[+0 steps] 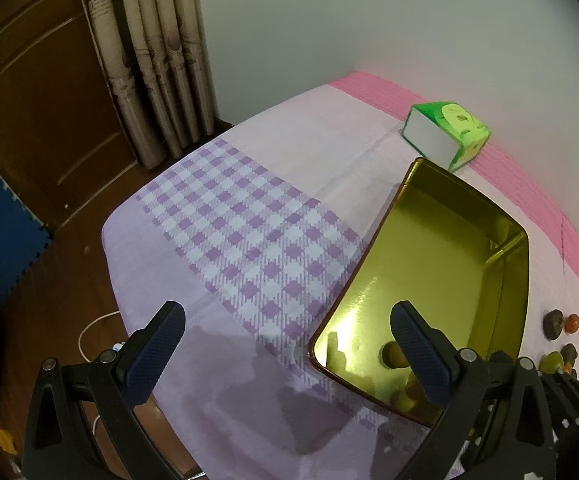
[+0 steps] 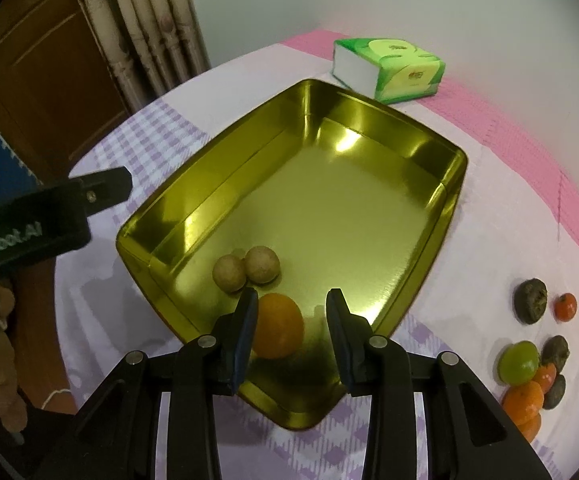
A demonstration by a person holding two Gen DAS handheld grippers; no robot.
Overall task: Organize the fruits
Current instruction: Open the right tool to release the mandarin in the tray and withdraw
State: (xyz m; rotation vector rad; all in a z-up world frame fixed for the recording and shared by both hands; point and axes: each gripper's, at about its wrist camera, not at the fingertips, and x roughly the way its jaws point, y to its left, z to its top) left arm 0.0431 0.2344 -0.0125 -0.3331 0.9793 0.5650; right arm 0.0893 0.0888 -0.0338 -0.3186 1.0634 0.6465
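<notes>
The right gripper (image 2: 291, 300) hovers over the near corner of a shiny gold rectangular metal tray (image 2: 445, 216), its jaws narrowly parted and holding nothing. A smooth round orange fruit (image 2: 279, 326) lies in the tray just beside the left finger, not clamped. Two matte tan round fruits (image 2: 245, 270) sit touching each other just beyond it. The remaining pile of loose fruit (image 2: 529, 364), green, orange and wrinkled dark brown, lies on the lilac checked cloth of the worktop (image 2: 149, 140), well off to this gripper's right, so the right hand is likely the nearer one. The left gripper (image 1: 285, 356) hangs wide open and empty over the tray's left edge. A green tissue pack (image 2: 389, 68) rests beyond the tray.
</notes>
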